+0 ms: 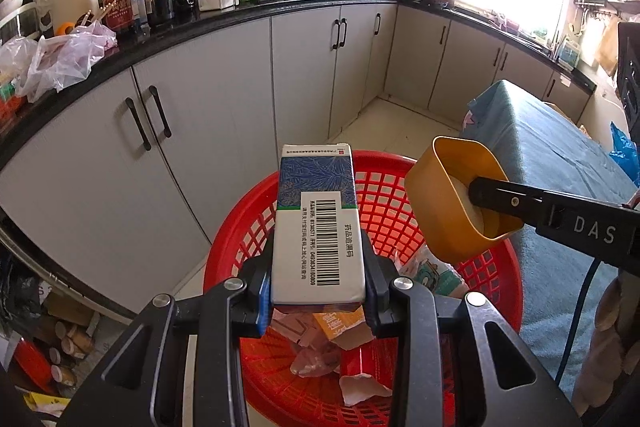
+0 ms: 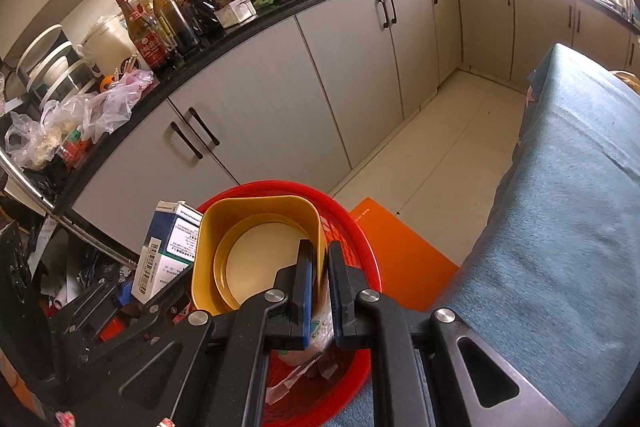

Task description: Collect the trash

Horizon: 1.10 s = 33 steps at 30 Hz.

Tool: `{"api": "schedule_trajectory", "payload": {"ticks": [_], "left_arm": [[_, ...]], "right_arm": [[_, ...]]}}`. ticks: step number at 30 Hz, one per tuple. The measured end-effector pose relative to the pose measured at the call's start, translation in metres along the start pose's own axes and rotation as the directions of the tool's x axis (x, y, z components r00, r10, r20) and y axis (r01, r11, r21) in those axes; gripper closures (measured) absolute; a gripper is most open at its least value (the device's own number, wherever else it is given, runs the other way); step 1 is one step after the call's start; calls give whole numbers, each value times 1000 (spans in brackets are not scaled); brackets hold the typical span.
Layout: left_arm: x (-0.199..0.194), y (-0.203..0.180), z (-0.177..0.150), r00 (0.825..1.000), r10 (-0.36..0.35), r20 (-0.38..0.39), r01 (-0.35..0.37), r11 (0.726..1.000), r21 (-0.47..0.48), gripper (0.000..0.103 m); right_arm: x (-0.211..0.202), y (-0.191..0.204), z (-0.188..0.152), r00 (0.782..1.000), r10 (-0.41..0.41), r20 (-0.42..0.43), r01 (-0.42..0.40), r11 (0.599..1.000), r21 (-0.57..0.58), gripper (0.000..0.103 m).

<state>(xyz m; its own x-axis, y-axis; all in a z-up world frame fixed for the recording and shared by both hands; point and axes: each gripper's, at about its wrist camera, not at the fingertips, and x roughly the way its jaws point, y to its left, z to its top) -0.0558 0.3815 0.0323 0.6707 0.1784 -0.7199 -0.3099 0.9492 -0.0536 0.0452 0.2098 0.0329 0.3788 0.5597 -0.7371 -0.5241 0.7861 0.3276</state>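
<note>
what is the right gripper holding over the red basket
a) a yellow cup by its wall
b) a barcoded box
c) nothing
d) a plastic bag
a: the right gripper is shut on the wall of the yellow cup, one finger inside and one outside, above the red basket; the box is in the left gripper.

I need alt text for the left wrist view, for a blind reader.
The left hand-held gripper holds a medicine box over a red basket of trash. The right hand-held gripper holds a yellow cup beside it.
</note>
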Motion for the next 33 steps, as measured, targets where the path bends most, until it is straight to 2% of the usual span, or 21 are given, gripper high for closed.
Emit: {"api": "schedule_trajectory", "payload": {"ticks": [2, 4, 5, 7, 8, 16, 20, 23, 26, 33], "left_arm": [[1, 0, 0, 1000, -1, -1, 1, 1000, -4, 70], [2, 1, 0, 1000, -2, 3, 2, 1000, -11, 69], [1, 1, -1, 1000, -1, 4, 2, 1000, -14, 66], [0, 3, -1, 1000, -4, 10, 4, 1000, -25, 49], [-2, 4, -1, 1000, -3, 19, 4, 1000, -31, 39], [-24, 1, -5, 996, 47, 72, -45, 999, -19, 28], [-43, 0, -10, 987, 98, 125, -94, 995, -32, 19], [-62, -1, -15, 974, 143, 176, -137, 989, -48, 15], [-83, -4, -21, 947, 219, 234, -207, 976, -72, 10], [-124, -4, -39, 901, 340, 271, -305, 938, -163, 6]], "right_arm": [[2, -1, 1, 1000, 1, -1, -1, 1000, 1, 94], [3, -1, 2, 1000, 14, -2, -14, 1000, 3, 89], [4, -2, 1, 1000, 29, -1, -29, 1000, 11, 87], [4, -4, 1, 998, 55, -2, -55, 998, 37, 70], [3, -5, 1, 998, 61, 3, -61, 997, 51, 69], [-23, -14, -2, 998, 50, 49, -54, 996, 69, 68], [-42, -15, -12, 998, 15, 62, -18, 999, 50, 67], [-56, -15, -23, 998, -16, 68, 14, 1000, 27, 67], [-70, -13, -36, 996, -37, 80, 37, 999, 6, 65], [-105, -9, -70, 990, -90, 111, 93, 995, -28, 63]]}}
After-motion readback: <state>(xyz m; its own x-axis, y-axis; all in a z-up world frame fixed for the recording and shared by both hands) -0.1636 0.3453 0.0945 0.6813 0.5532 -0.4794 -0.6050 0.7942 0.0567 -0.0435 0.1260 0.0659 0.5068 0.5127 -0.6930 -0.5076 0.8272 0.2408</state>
